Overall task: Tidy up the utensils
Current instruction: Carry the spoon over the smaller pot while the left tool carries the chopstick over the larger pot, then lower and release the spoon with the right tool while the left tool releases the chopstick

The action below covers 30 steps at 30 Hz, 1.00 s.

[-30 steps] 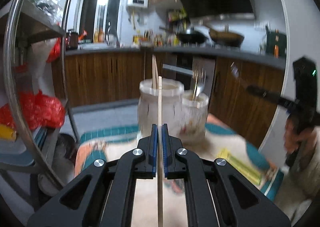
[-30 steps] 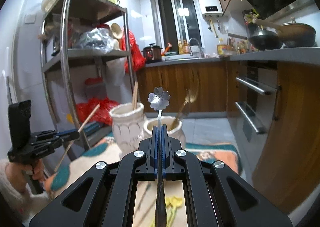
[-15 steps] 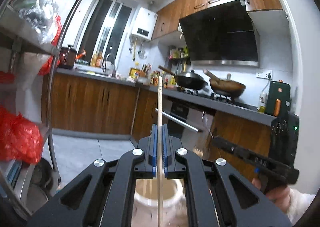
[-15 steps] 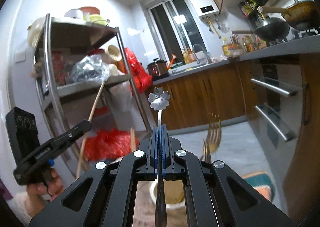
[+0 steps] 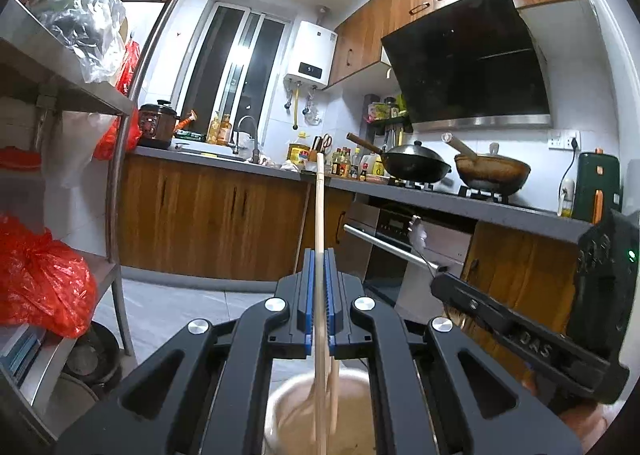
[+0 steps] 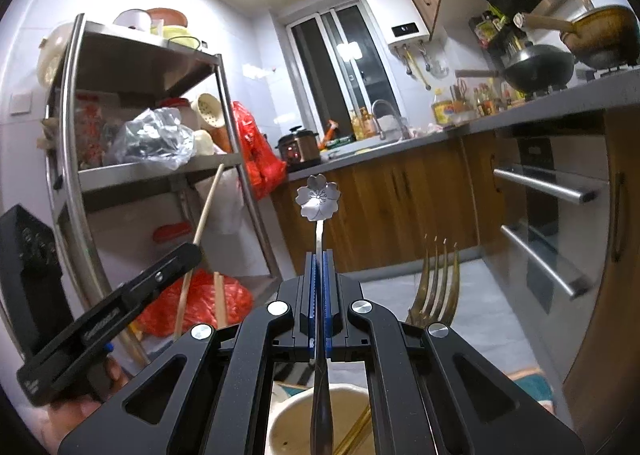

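Note:
My left gripper is shut on a wooden chopstick, held upright with its lower end inside a pale ceramic jar that holds another chopstick. My right gripper is shut on a steel spoon with a flower-shaped end, held upright over a second pale jar. A gold fork stands in that jar. The right gripper shows in the left wrist view, and the left gripper with its chopstick shows in the right wrist view.
A steel shelf rack with red bags stands on the left. A wooden counter with oven handles, wok and pot runs along the back and right. A patterned cloth lies under the jars.
Both grippers tilted upward and came down closer over the jars. The chopstick's lower end went into the left jar, and the spoon's handle now hangs over the right jar's mouth.

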{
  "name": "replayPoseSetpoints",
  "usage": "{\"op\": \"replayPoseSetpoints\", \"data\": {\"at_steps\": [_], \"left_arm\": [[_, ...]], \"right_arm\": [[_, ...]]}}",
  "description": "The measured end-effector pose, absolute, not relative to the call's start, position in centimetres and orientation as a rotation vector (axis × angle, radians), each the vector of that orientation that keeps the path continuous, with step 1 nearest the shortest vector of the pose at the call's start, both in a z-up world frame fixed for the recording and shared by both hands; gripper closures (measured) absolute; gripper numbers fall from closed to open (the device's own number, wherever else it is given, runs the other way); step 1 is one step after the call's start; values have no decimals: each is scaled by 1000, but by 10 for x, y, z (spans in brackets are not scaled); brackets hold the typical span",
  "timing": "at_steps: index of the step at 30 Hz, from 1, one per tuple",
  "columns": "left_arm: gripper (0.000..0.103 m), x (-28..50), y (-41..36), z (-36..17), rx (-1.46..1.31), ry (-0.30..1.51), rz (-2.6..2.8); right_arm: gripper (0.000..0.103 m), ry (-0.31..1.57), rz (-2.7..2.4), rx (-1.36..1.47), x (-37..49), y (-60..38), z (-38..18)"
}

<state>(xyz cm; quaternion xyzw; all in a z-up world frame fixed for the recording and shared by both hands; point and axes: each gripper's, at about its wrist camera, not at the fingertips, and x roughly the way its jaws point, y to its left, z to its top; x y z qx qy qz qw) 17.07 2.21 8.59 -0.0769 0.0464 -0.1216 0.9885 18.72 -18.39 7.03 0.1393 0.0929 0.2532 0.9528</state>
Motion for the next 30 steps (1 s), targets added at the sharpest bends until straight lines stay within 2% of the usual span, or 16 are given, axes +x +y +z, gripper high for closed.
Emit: {"op": "replayPoseSetpoints", "data": {"at_steps": [17,25,30], "left_arm": [[99,153,27,70,-154,96,-255],[99,148,31,61,-147,126,-256],[99,145,33,55,-143,172,-242]], "right_arm": [[99,182,475,290,196,-179,62],[99,216,504,191,180,-176,56],[99,305,489,52,171,-166,52]]}}
